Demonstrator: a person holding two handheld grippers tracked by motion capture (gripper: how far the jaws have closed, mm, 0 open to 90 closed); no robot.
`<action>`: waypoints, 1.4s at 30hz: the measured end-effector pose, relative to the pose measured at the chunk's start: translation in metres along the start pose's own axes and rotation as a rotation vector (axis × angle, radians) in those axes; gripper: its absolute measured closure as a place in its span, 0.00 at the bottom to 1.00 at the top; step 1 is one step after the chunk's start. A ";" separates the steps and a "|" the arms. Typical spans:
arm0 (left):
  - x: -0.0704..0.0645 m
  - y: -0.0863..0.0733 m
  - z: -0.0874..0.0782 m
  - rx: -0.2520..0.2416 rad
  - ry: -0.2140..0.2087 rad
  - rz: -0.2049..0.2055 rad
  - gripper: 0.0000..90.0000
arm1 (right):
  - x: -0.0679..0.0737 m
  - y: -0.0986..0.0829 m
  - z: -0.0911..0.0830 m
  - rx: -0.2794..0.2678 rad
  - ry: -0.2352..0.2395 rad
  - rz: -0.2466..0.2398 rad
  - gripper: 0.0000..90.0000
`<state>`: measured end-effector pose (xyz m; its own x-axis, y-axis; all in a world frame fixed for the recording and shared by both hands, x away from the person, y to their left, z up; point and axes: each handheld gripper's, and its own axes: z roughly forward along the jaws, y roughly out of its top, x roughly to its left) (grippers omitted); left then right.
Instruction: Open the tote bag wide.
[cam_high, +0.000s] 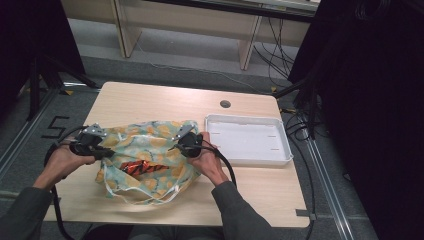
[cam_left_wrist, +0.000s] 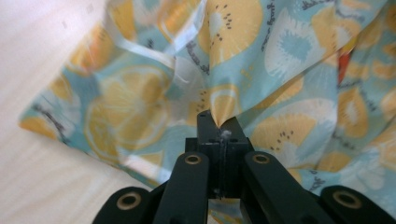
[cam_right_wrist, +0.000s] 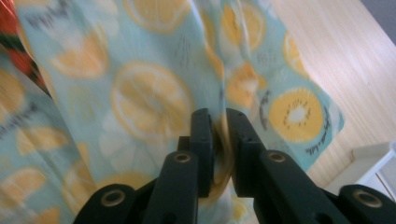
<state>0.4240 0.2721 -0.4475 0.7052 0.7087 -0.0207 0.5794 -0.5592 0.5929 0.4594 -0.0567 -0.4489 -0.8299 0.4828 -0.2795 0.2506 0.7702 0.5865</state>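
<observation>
left gripper clamps fruit-print bag at 9 o'clock; right gripper clamps it at 3; bag lettering unreadable; orange packet inside | white tray at 3

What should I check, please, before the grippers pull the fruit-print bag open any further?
1. Left gripper pinching the bag: ok, jaws shut on a fold of fabric.
2. Right gripper pinching the bag: ok, fabric caught between its jaws.
3. Grips on opposite sides of the opening: ok, as the high view shows.
4. Orange packet visible inside: ok, it shows through the opening.
5. Tray ready beside the bag: ok, nothing lies in it.
6. Depth of each grip: cannot tell, fabric hides the jaw tips.
</observation>
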 end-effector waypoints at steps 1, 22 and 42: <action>0.000 -0.001 0.002 -0.006 0.010 -0.008 0.99 | 0.000 -0.002 0.001 0.012 0.000 0.002 0.88; -0.007 0.005 -0.010 -0.025 -0.009 0.017 0.99 | 0.002 -0.038 -0.064 -0.077 0.157 0.416 0.54; 0.006 0.001 -0.024 -0.145 0.001 -0.060 0.99 | -0.007 -0.023 -0.063 -0.121 0.064 0.251 1.00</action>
<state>0.4187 0.2858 -0.4277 0.6704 0.7396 -0.0588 0.5555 -0.4479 0.7006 0.4278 -0.1043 -0.4124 -0.7799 0.6222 -0.0681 0.3942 0.5728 0.7187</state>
